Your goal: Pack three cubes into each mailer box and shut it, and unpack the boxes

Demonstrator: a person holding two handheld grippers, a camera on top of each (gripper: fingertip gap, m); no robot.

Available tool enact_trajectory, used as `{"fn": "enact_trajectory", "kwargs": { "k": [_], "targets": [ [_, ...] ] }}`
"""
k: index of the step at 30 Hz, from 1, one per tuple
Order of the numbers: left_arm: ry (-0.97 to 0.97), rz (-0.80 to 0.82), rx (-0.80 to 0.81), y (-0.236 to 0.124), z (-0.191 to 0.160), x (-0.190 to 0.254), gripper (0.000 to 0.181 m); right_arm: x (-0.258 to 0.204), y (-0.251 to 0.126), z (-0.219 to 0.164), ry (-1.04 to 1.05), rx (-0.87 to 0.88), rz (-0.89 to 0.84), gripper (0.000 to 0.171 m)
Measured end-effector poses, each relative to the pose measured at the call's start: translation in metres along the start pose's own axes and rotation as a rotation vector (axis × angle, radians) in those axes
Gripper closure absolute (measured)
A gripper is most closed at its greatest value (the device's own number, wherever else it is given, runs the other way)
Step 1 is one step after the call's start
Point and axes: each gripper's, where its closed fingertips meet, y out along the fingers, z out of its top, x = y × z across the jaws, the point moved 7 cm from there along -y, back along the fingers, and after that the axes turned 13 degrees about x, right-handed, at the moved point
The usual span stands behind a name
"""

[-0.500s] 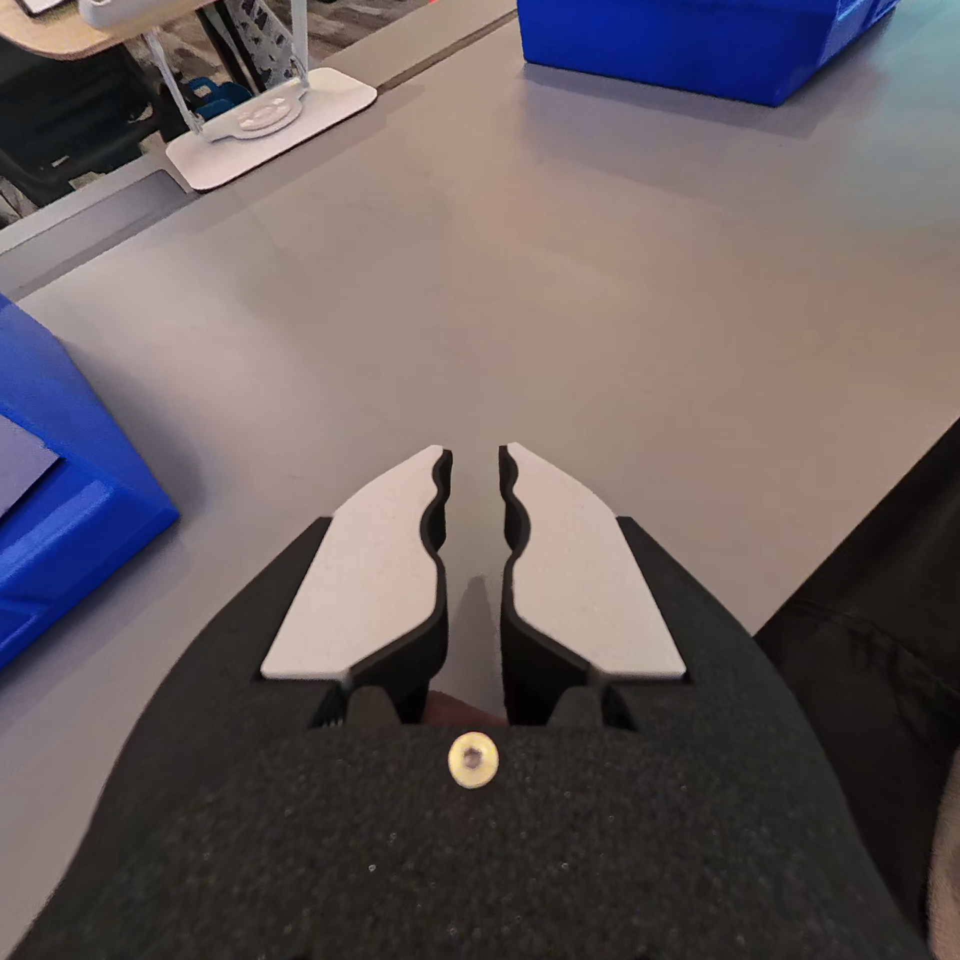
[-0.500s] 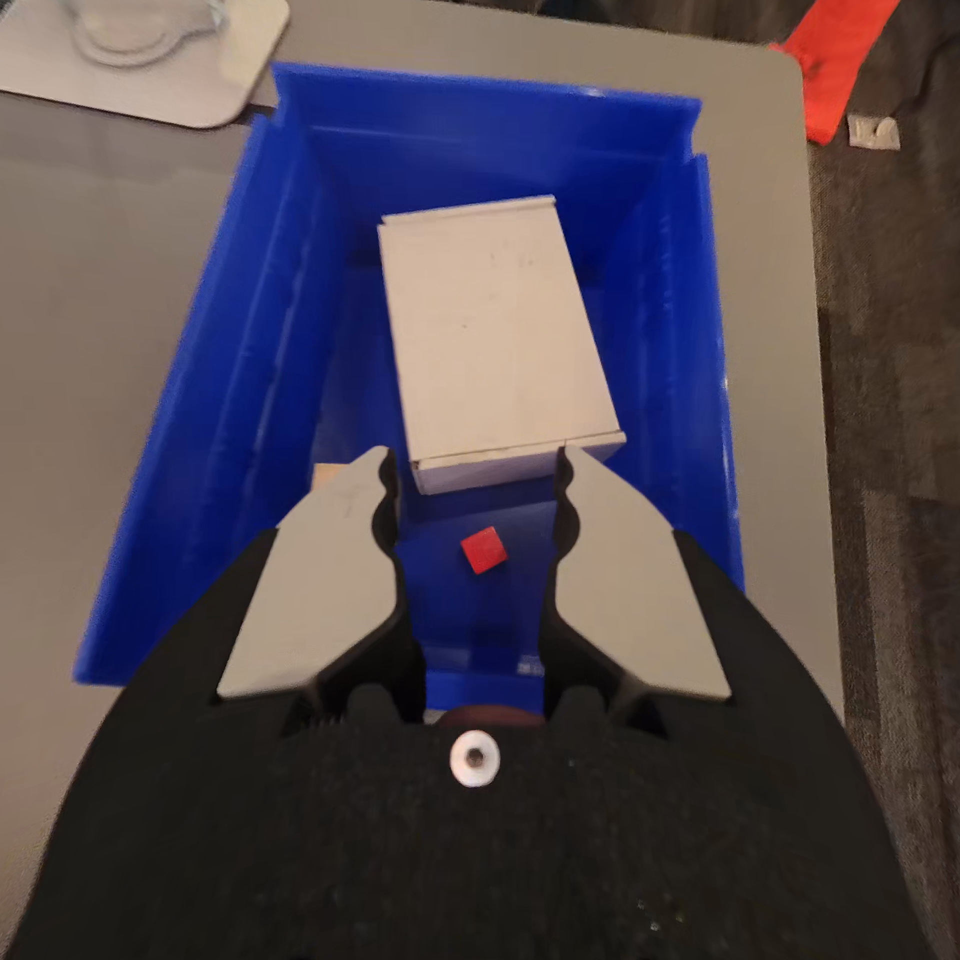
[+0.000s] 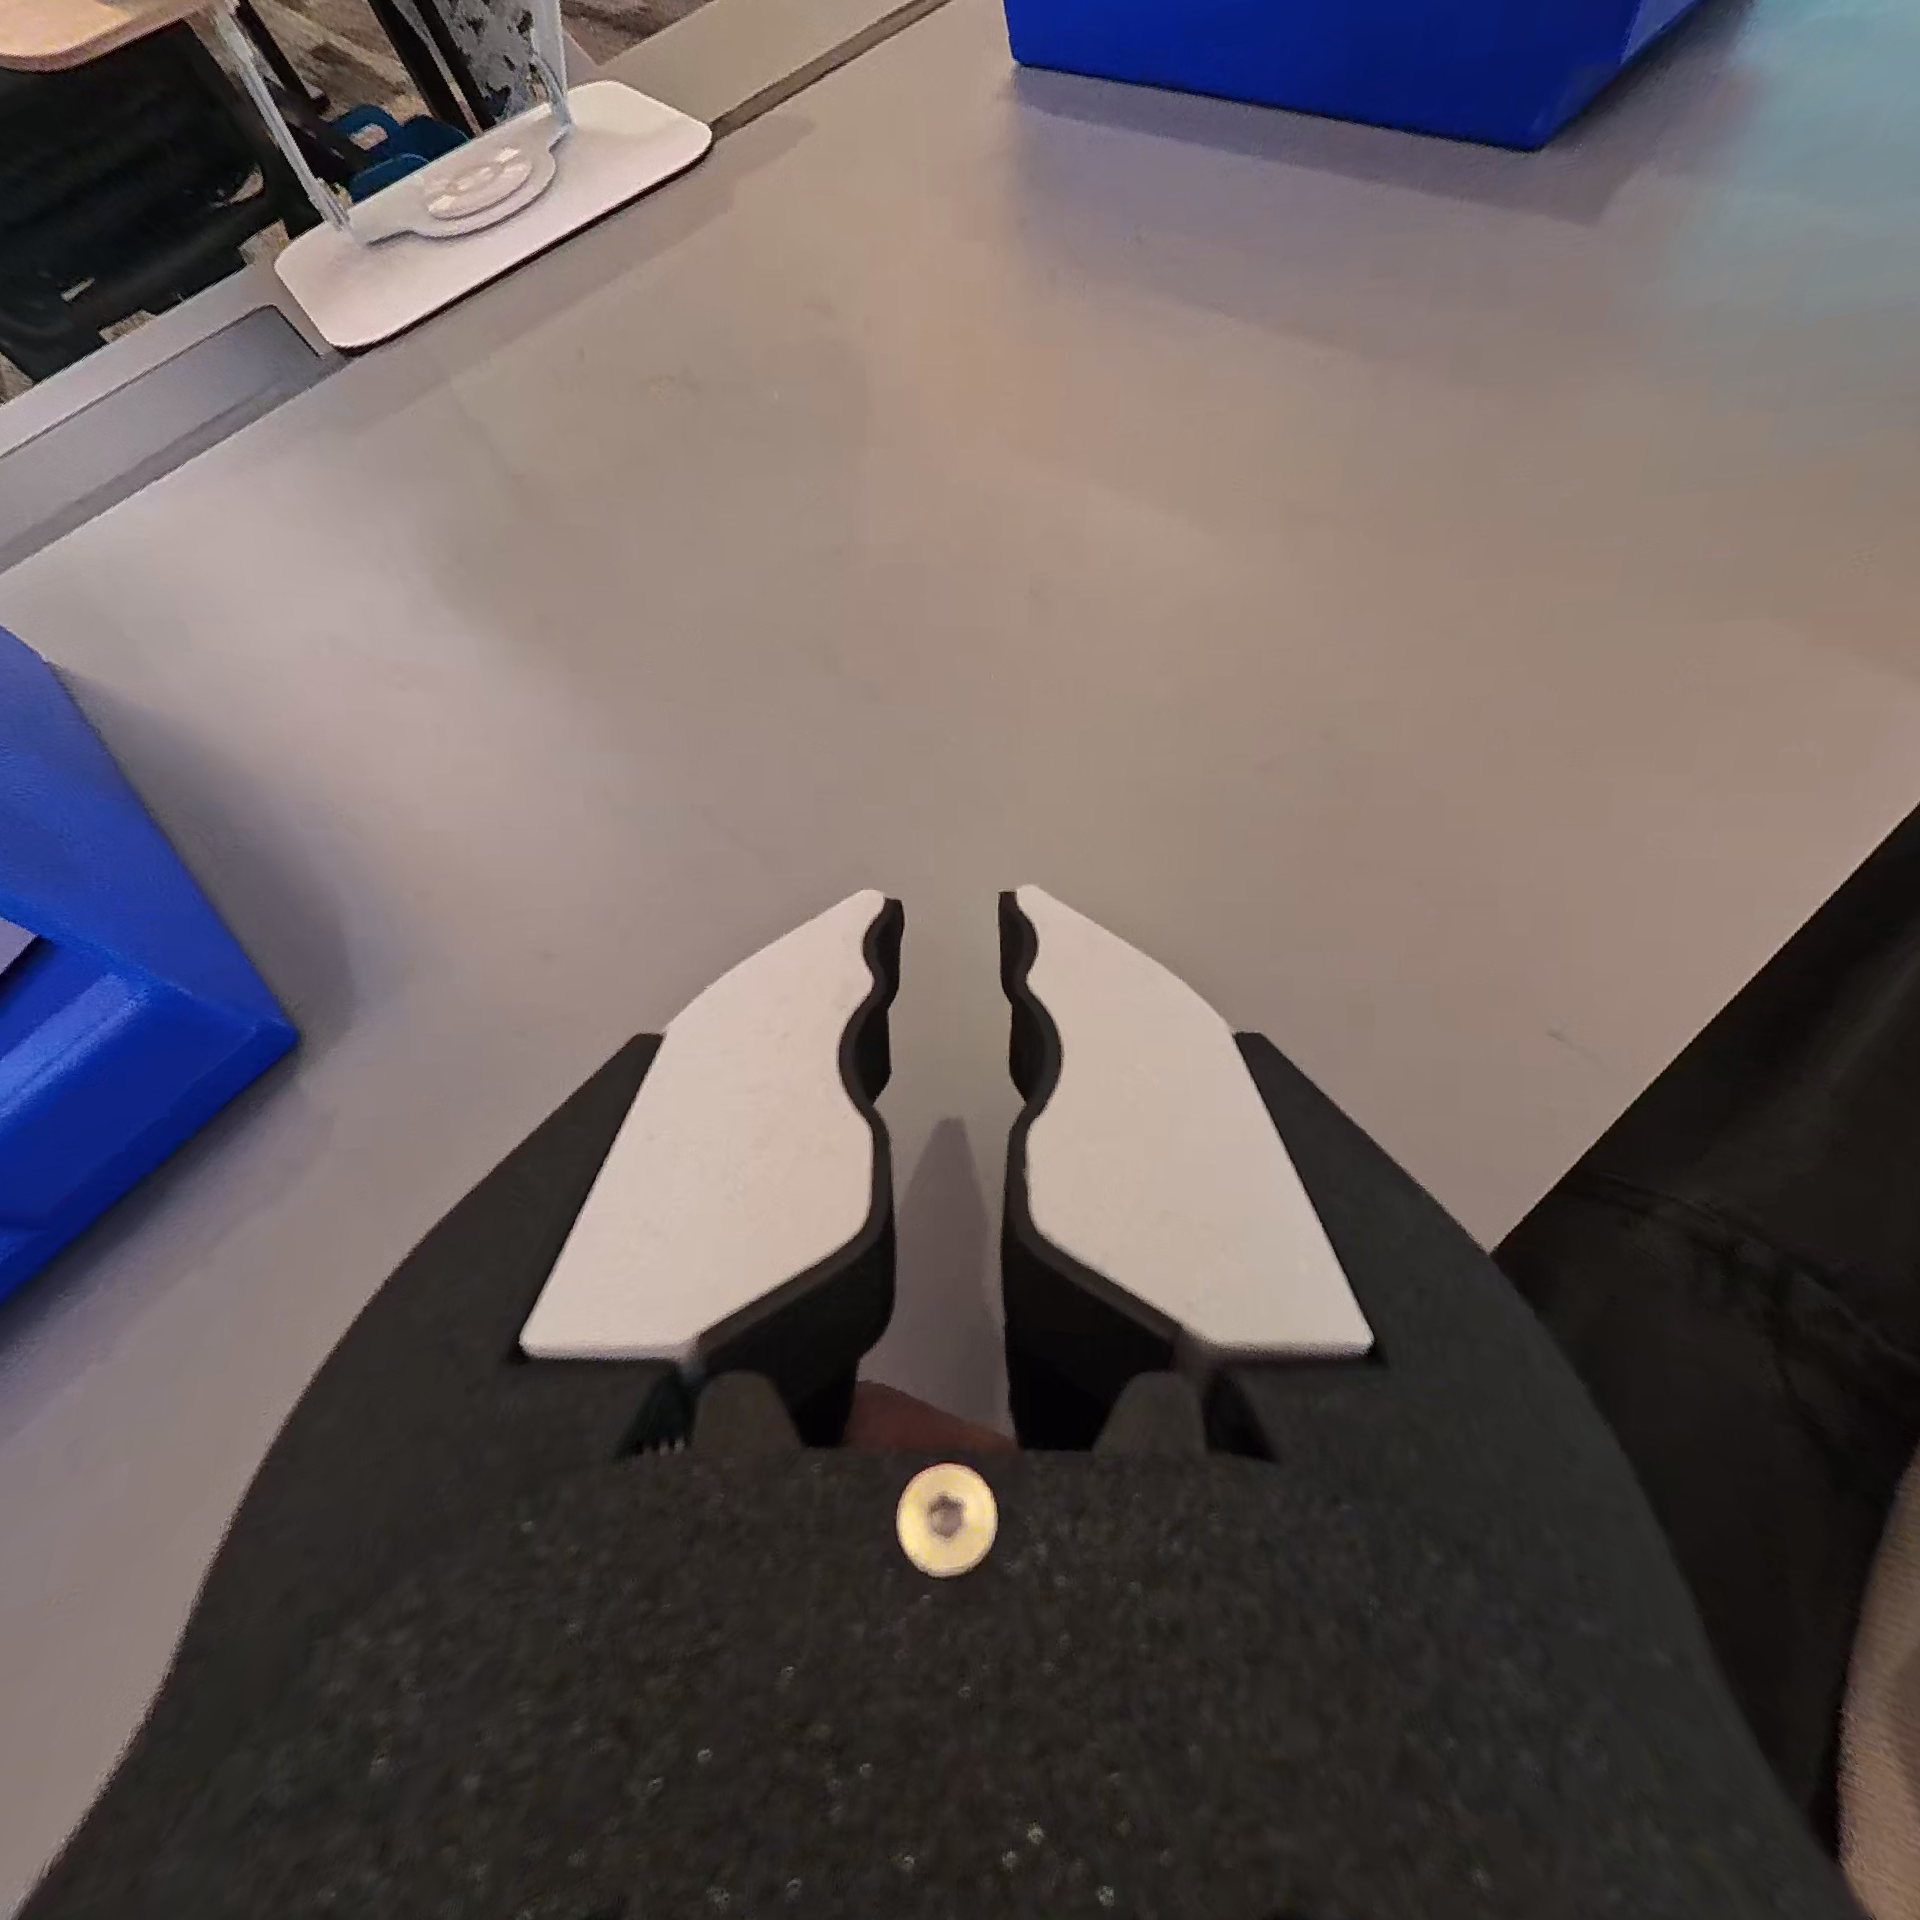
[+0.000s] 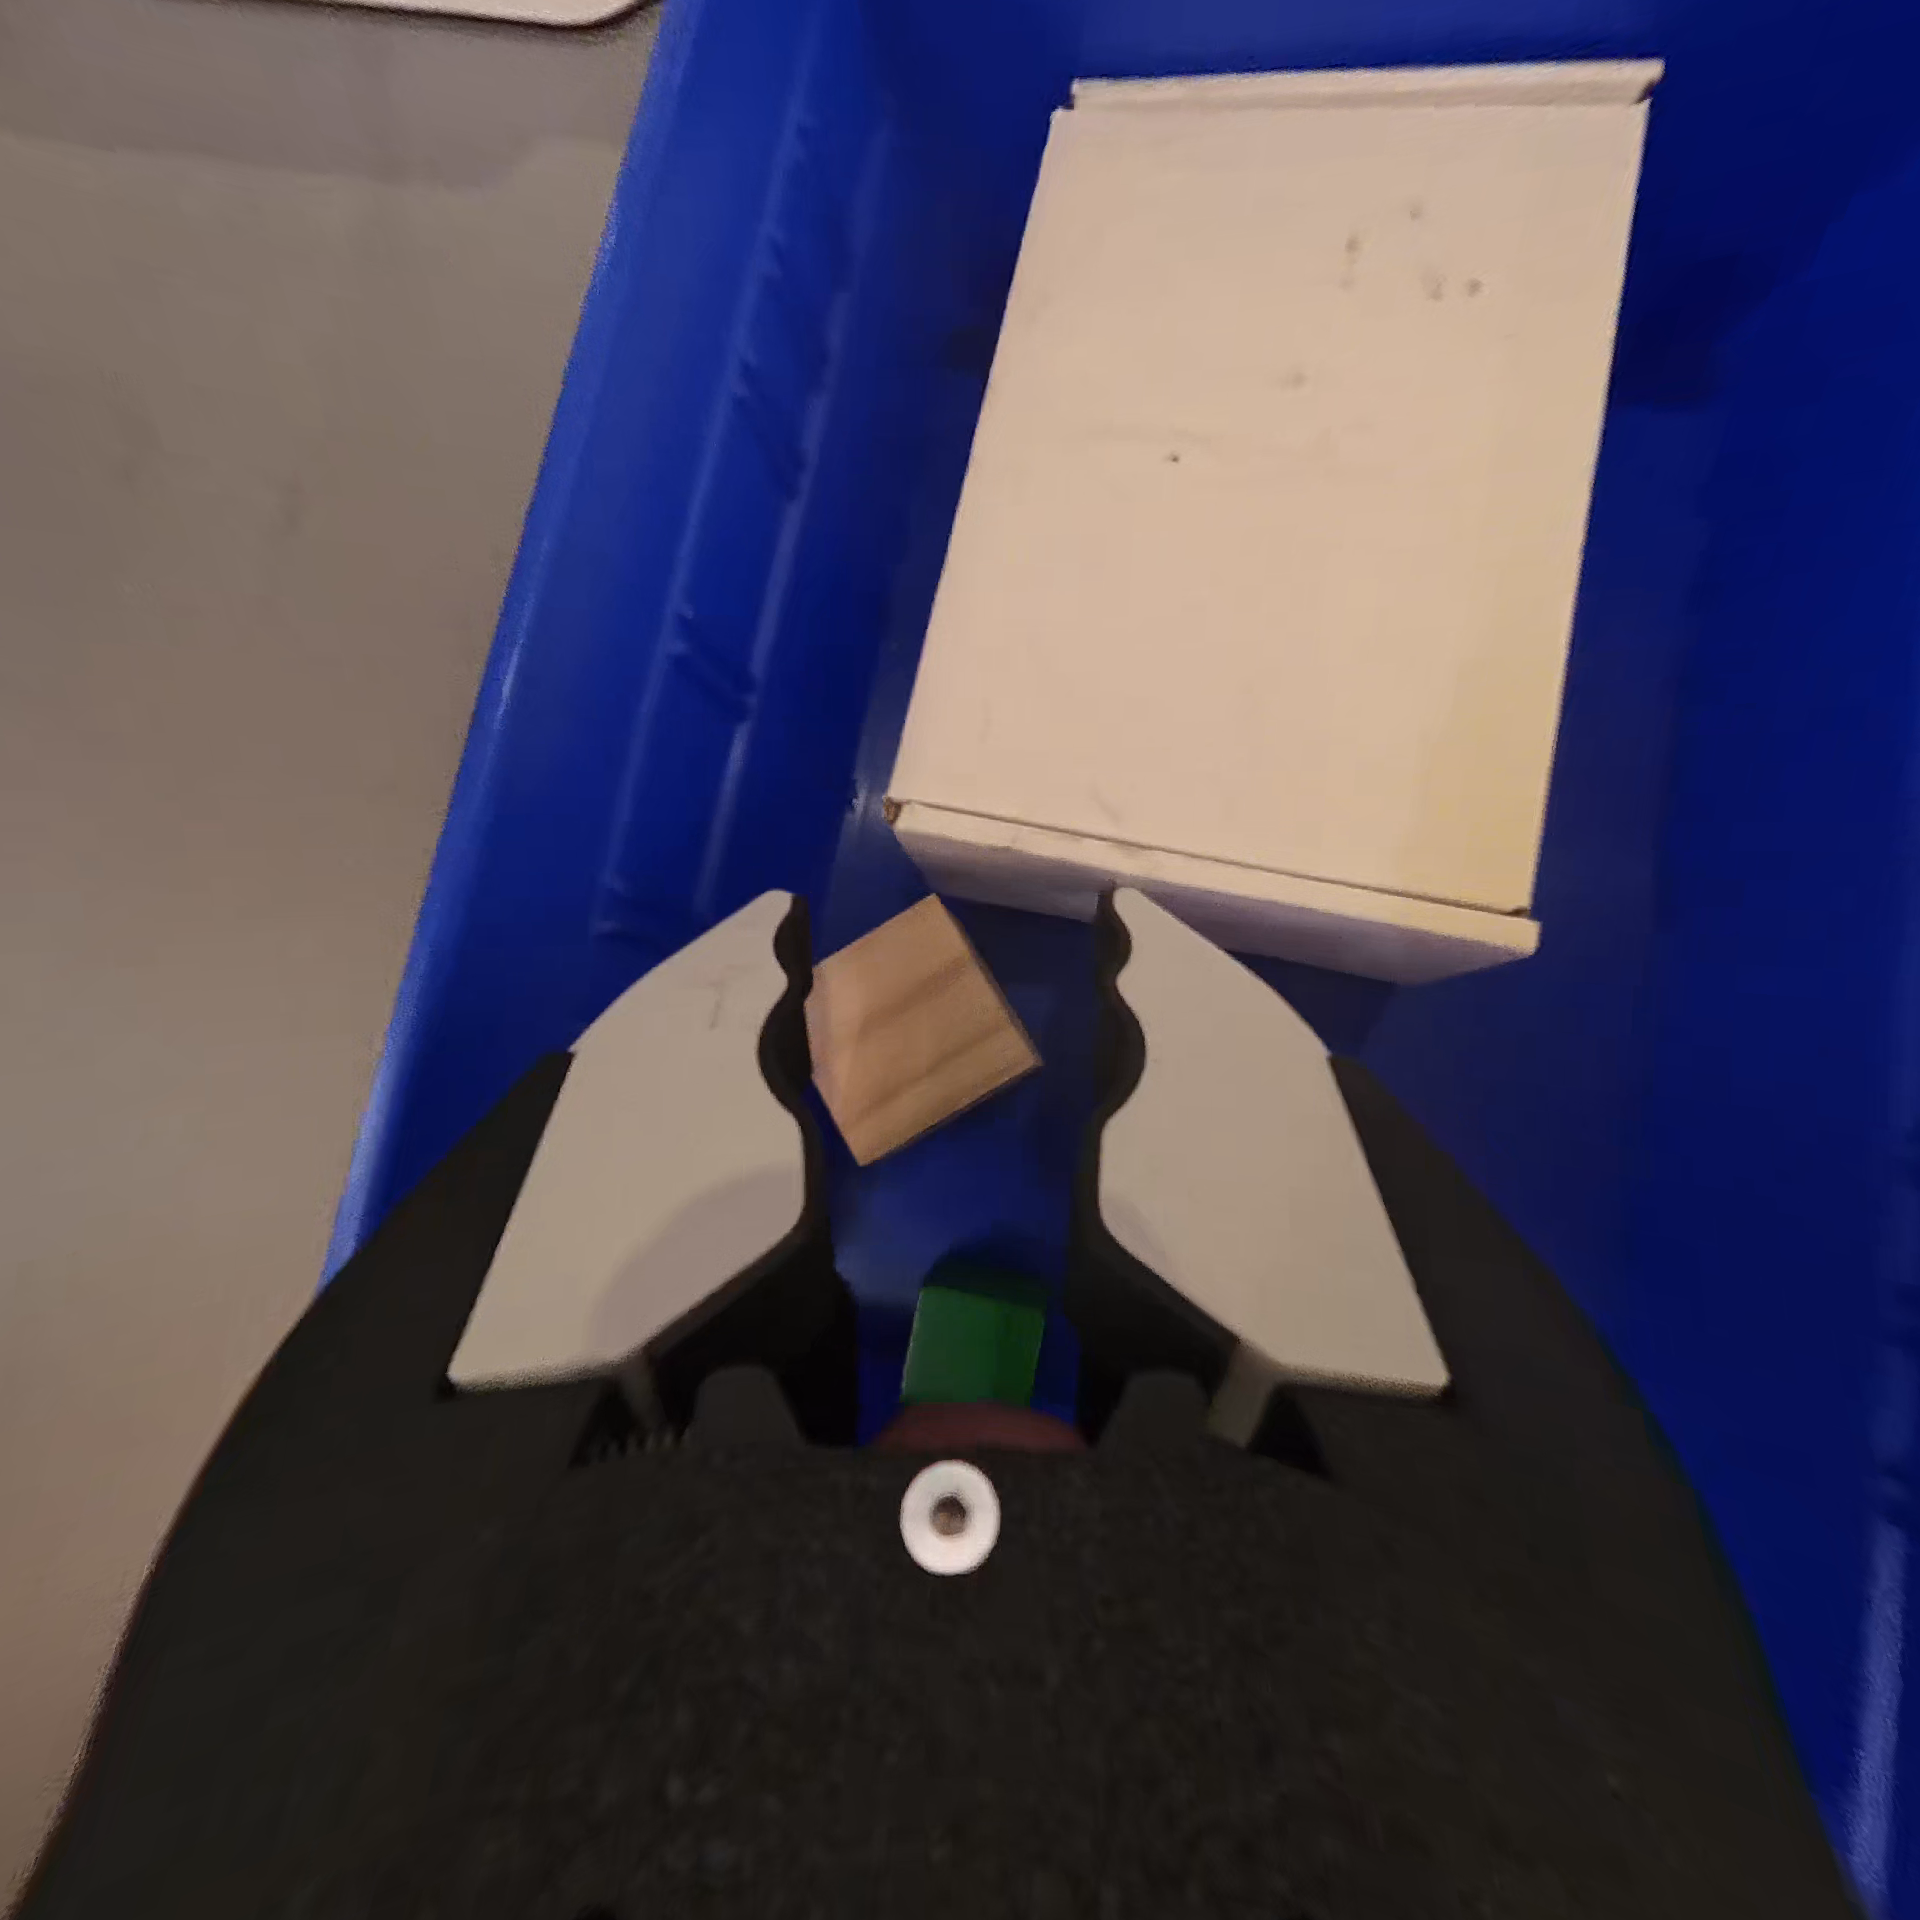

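Observation:
In the right wrist view, my right gripper [image 4: 948, 914] is open and low inside a blue bin [image 4: 707, 582]. A plain wooden cube [image 4: 920, 1039] lies tilted on the bin floor between the fingers, close to the left finger [image 4: 665, 1143]; contact cannot be told. A green cube [image 4: 971, 1340] lies nearer the camera, between the finger bases. A closed white mailer box [image 4: 1268, 520] lies just beyond the fingertips. In the left wrist view, my left gripper [image 3: 951, 909] hovers over the grey table [image 3: 1039, 623]; its jaws stand a narrow gap apart and hold nothing.
A second blue bin [image 3: 104, 987] sits at the left of the left wrist view, and another blue bin [image 3: 1351, 62] at the far right. A white stand base [image 3: 488, 208] is at the table's far left edge. A dark sleeve [image 3: 1766, 1299] is at the right. The tips of one gripper are about 45 centimeters away from the tips of the other.
My right gripper has dropped lower into the bin and shifted left. The wooden and green cubes now sit between its fingers, and the red cube is out of view. The left gripper has barely moved.

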Motion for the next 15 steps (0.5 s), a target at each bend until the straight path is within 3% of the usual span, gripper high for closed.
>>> {"fn": "enact_trajectory", "kwargs": {
  "k": [5, 10, 12, 15],
  "targets": [
    [-0.004, 0.014, 0.006, -0.006, -0.001, -0.005, 0.164, -0.002, -0.029, 0.011, -0.057, 0.035, -0.048, 0.118],
    [-0.075, 0.067, 0.022, -0.014, 0.001, -0.019, 0.163, -0.039, -0.106, 0.030, -0.138, 0.352, -0.101, 0.119],
    [-0.121, 0.095, 0.033, -0.018, 0.001, -0.026, 0.162, -0.077, -0.128, 0.010, -0.108, 0.498, -0.020, 0.117],
    [-0.203, 0.145, 0.045, -0.026, -0.005, -0.035, 0.161, -0.149, -0.132, -0.055, 0.016, 0.603, 0.185, 0.113]
  ]
}}
